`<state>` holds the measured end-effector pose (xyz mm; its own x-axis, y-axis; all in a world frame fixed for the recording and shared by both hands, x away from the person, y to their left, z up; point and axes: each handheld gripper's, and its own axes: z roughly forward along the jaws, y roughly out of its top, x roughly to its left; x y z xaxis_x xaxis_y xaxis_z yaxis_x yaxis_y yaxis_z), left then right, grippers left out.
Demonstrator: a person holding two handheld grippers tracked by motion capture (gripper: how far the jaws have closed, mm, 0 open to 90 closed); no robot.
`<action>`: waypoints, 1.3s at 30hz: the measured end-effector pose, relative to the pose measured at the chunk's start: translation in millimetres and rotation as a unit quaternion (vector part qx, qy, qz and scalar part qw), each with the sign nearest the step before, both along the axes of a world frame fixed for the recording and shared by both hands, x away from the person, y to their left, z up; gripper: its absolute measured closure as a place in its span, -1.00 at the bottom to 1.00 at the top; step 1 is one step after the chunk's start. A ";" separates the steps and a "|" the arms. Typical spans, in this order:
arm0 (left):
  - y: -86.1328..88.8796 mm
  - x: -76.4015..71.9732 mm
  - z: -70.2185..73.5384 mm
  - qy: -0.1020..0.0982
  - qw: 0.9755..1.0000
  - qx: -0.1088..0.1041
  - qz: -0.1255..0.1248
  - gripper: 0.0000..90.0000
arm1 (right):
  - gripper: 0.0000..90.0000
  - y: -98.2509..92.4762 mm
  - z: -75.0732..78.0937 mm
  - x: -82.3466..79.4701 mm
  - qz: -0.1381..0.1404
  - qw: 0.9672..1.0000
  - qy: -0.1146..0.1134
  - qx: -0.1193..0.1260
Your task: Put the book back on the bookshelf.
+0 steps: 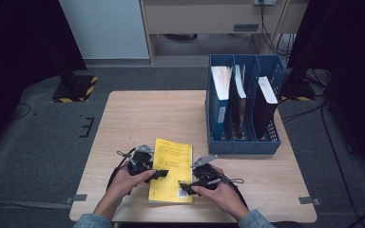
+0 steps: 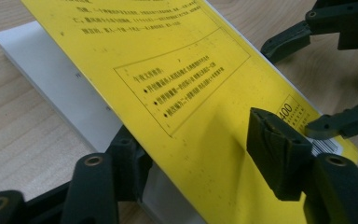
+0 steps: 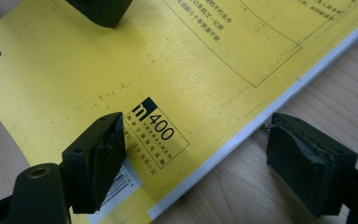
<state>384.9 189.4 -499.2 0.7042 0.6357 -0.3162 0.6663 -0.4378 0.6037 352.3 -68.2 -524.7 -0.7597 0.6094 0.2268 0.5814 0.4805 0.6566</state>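
Yellow book (image 1: 171, 171) lies on the wooden bench (image 1: 138, 114), at seven o'clock from the blue file rack (image 1: 243, 104). Our left hand-held gripper (image 2: 200, 154) pinches the lifted cover, one jaw under, one on top. Our right hand-held gripper (image 3: 214, 163) stands open astride the book's edge, squeezing nothing.

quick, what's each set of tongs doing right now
left tongs: astride the lifted cover of the yellow book; grip cannot be told.
right tongs: open, astride the book's edge, holding nothing.
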 end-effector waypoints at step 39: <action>-23.4 17.6 7.5 0.050 0.996 0.036 -0.060 0.60 | -0.61 1.0 -1.9 0.2 -0.001 1.000 -0.012 0.002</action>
<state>402.5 166.0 -491.7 0.7438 0.5719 -0.3459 0.6618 -0.5577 0.5010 352.5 -67.2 -526.6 -0.7635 0.6107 0.2101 0.5665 0.4769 0.6721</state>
